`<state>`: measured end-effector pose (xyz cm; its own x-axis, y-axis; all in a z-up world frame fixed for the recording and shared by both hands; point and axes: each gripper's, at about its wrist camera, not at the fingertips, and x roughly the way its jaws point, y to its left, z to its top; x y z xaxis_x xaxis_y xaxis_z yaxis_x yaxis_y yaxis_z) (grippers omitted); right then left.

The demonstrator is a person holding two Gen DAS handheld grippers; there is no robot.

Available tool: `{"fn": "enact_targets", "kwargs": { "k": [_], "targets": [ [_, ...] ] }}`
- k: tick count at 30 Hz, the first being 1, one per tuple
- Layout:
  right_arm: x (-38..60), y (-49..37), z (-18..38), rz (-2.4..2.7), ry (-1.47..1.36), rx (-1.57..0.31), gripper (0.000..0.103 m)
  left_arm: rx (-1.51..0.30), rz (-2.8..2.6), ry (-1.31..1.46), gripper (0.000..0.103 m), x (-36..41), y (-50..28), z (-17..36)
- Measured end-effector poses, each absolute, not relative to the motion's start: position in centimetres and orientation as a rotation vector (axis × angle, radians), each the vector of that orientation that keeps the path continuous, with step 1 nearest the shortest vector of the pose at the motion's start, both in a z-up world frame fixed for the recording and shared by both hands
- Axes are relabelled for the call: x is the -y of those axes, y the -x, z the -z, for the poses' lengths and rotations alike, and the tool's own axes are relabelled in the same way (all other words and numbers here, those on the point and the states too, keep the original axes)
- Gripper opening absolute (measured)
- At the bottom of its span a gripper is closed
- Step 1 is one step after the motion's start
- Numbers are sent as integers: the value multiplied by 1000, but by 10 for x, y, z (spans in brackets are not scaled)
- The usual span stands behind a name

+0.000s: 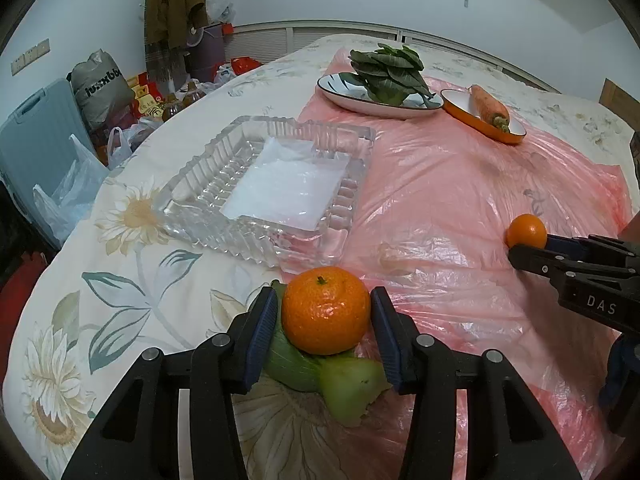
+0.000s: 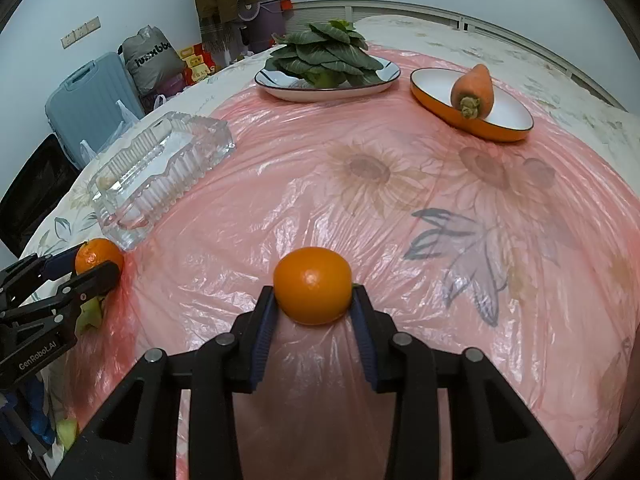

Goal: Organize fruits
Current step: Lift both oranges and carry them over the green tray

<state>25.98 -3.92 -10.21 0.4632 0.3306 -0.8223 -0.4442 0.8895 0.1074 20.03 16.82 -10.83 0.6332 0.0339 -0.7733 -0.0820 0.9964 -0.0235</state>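
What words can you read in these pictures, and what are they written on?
"DAS": white letters on the black body of the right gripper, seen from the left wrist camera.
"GenRobot.AI": white letters on the black body of the left gripper, seen from the right wrist camera.
Grey bag by the wall: big white letters, but they look flipped and I cannot read them for sure.
Red and yellow boxes on the floor: print too small and blurred to read.

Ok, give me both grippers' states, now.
Left gripper: shut on the mandarin.
Right gripper: shut on the smooth orange.
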Motion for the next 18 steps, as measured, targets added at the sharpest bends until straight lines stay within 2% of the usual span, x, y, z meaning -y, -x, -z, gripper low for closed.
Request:
{"fn": "enact_targets", "kwargs": {
  "k": [18],
  "targets": [
    [41, -256, 97, -489, 121, -961, 56, -894, -61, 50, 40, -168, -202, 109]
  ]
}}
